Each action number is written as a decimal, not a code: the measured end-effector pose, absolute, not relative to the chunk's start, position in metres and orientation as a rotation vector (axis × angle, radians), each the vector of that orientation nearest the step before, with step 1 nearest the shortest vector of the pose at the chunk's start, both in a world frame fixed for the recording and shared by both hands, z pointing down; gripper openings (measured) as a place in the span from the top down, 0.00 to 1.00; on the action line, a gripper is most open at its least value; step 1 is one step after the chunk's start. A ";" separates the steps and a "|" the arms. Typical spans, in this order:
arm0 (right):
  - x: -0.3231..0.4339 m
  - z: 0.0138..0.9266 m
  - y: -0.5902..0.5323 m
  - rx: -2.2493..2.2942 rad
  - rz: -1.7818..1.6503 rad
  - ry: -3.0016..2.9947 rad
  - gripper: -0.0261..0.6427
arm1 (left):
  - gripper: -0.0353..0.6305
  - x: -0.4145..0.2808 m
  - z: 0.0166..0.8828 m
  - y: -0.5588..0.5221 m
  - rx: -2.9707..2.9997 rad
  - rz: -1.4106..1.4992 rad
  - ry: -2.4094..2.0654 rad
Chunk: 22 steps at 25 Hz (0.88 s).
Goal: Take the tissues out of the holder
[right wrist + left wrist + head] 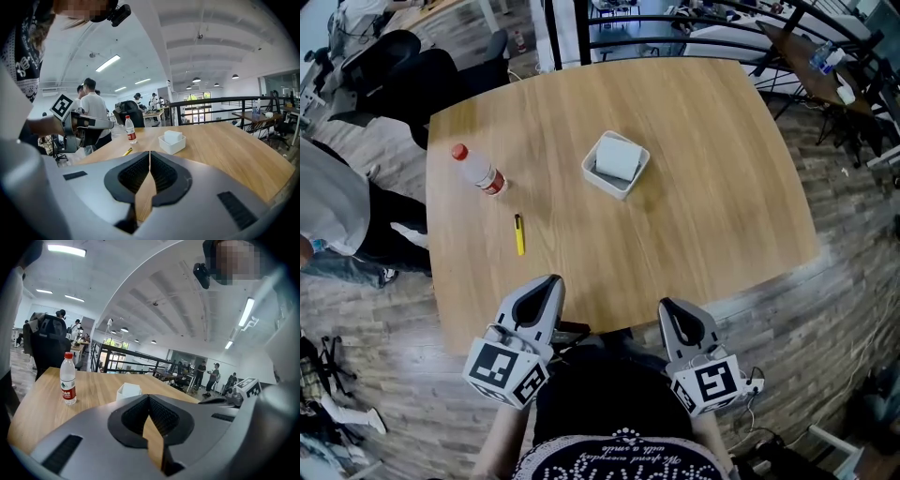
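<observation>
Holder (630, 184): white, square, open-topped tray with low walls, upright on the wooden table (722, 187). It sits about mid-width, slightly nearer the far edge than the near edge, turned so its corners point toward the table edges. Tissues (617, 157): a white folded stack inside the holder, rising above its rim, seated and undisturbed.

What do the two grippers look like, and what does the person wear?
Both the left gripper and the right gripper have smooth grey shells that taper to a point, with black ribbed pads inside. Each carries a white cube with black square markers at its back. The person wears a black shirt with white print.
</observation>
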State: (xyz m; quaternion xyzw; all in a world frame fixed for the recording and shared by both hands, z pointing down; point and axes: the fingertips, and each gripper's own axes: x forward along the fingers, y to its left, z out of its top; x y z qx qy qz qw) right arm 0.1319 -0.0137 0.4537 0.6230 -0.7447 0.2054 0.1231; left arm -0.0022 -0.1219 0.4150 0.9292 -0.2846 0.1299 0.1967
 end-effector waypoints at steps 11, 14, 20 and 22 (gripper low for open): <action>0.131 0.446 -0.071 1.714 0.465 -2.334 0.93 | 0.94 0.033 0.427 -0.111 2.650 0.365 -0.666; 0.141 0.452 -0.099 1.639 0.469 -2.341 0.93 | 0.94 0.032 0.430 -0.109 2.618 0.367 -0.679; 0.173 0.469 -0.167 1.622 0.458 -2.291 0.75 | 0.94 0.035 0.431 -0.106 2.573 0.342 -0.708; 0.182 0.481 -0.191 1.608 0.459 -2.267 0.72 | 0.94 0.036 0.431 -0.106 2.558 0.328 -0.721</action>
